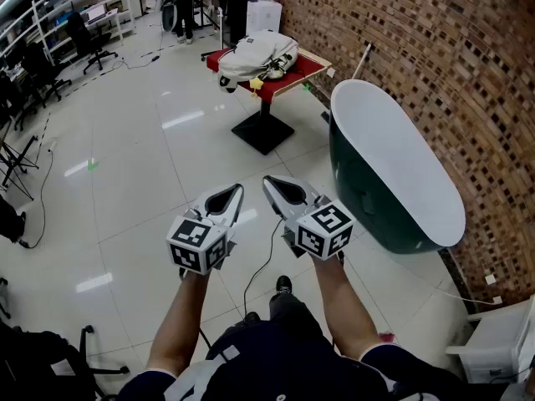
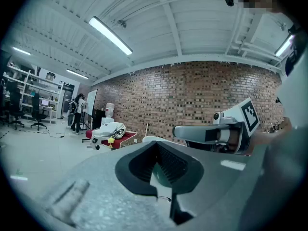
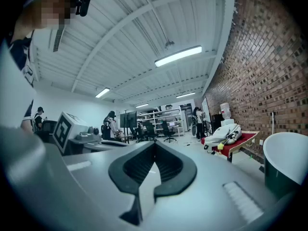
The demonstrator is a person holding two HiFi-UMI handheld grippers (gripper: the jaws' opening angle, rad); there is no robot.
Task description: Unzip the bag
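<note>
Since the bag [image 1: 255, 54] lies far off on its table [image 1: 311, 65], I carry left tongs [image 1: 231, 194] and right tongs [image 1: 276, 187] closed, empty.

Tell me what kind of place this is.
Probably an open lab or workshop: shelving with office chairs, a brick wall, and a white bag on a red-topped table near a bathtub.

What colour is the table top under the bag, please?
The table top is red; the head view shows it best.
</note>
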